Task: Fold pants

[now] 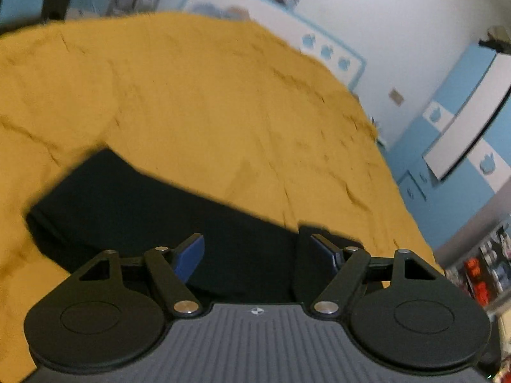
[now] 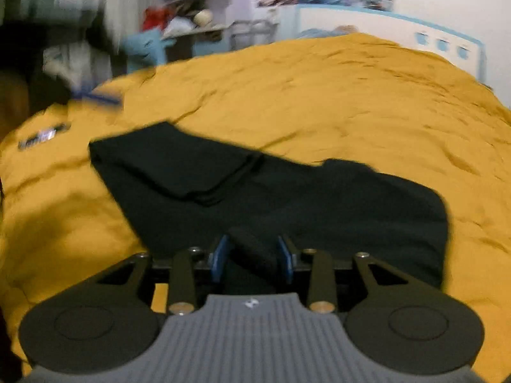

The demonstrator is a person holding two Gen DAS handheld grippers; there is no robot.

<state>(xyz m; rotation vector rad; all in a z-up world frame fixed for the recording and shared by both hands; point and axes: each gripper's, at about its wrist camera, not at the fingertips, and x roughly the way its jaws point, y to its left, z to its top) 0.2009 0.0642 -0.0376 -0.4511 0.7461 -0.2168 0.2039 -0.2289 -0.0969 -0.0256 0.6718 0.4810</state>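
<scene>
Pants (image 2: 287, 191) black, partly folded | right hand-held gripper (image 2: 252, 257) pinching fabric | left hand-held gripper (image 1: 260, 252) spread

Left gripper: the black two-finger gripper with blue pads (image 1: 258, 252) hangs low over the bed, its jaws spread wide apart.
Pants: the black fabric pants (image 1: 153, 204) lie in a flat folded band running from the left toward the gripper.
Contact: dark cloth fills the gap between the jaws; a fold stands up just beside the right blue pad (image 1: 325, 249). Whether the pad touches it cannot be told.
Bed: the wrinkled mustard-yellow bedspread (image 1: 207, 95) carries the pants near its near edge.
Far edge: a white headboard with light-blue trim (image 1: 329, 48).
</scene>
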